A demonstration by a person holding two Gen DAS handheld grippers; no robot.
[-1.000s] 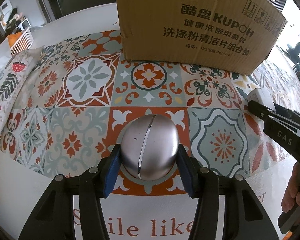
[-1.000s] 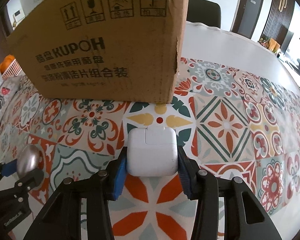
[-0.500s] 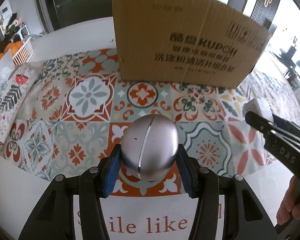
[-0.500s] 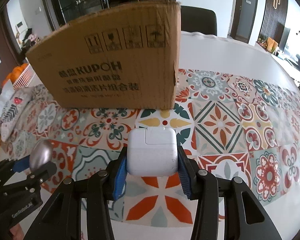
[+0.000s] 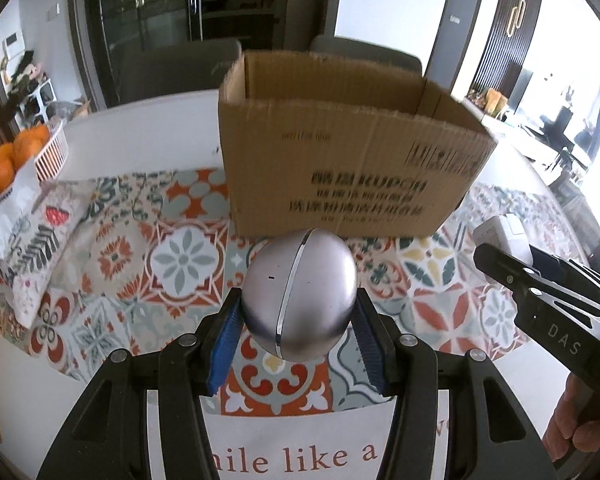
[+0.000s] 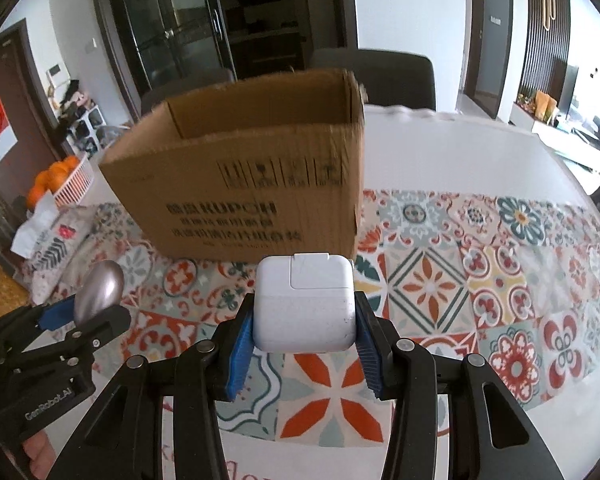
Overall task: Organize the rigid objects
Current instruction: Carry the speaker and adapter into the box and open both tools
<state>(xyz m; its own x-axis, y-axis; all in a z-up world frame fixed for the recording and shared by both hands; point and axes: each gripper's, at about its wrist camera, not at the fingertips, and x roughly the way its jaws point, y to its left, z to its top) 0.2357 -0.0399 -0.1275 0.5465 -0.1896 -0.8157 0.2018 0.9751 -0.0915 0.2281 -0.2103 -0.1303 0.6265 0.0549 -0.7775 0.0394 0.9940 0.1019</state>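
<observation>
My left gripper (image 5: 298,322) is shut on a silver egg-shaped device (image 5: 300,292) with a chrome seam, held above the patterned mat. My right gripper (image 6: 304,324) is shut on a white square power adapter (image 6: 305,304), also lifted off the mat. An open brown cardboard box (image 5: 340,152) stands upright just beyond both; its inside looks empty as far as I can see. From the left wrist view the right gripper (image 5: 512,240) with the adapter (image 5: 500,232) hangs at the right edge. The right wrist view shows the left gripper (image 6: 84,304) and the silver device (image 6: 100,294) at lower left.
A tiled-pattern mat (image 6: 480,280) covers a white table (image 6: 460,148). A white basket of oranges (image 5: 24,152) and a printed cloth bag (image 5: 40,240) lie at the far left. Dark chairs (image 6: 396,76) stand behind the box. A person's fingers (image 5: 580,436) grip the right tool.
Both grippers have risen with their objects still held. The box now appears lower and farther, and its open top has come into view.
</observation>
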